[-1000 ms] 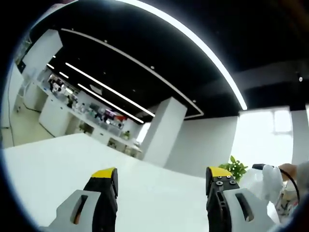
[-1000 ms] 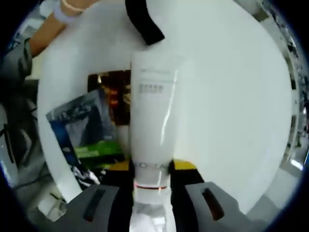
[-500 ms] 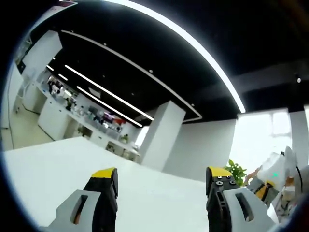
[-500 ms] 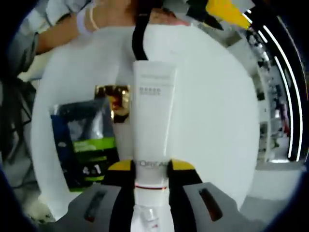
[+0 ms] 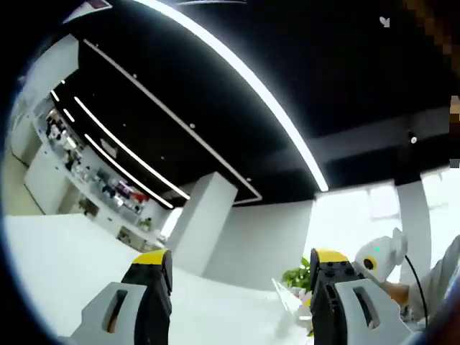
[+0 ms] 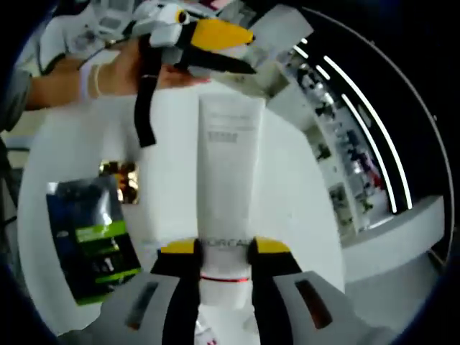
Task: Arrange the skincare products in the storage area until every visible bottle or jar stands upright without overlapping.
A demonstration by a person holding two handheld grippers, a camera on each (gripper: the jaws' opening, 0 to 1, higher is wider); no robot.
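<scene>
In the right gripper view, the right gripper (image 6: 224,250) has its yellow-tipped jaws pinching a white tube (image 6: 228,187) near its capped end. The tube runs straight out along the jaws, held above the white surface (image 6: 302,215). Just past the jaw tips the tube carries the letters "L'OREAL", partly covered by the jaws, with a thin red band below them. Farther up sit a few lines of grey print too small to read.

To the left of the tube a dark blue and green packet (image 6: 90,241) lies flat on the surface, with white print that cannot be made out. Just beyond it lies a small shiny gold box (image 6: 122,181). Past the tube's flat end, a hand (image 6: 133,68) holds the other gripper, yellow and white with a black strap hanging from it.

In the left gripper view, the left gripper (image 5: 233,269) has its jaws spread wide with nothing between them, pointing across the surface toward a white pillar (image 5: 198,223). A green plant (image 5: 296,277) stands farther off on the right.
</scene>
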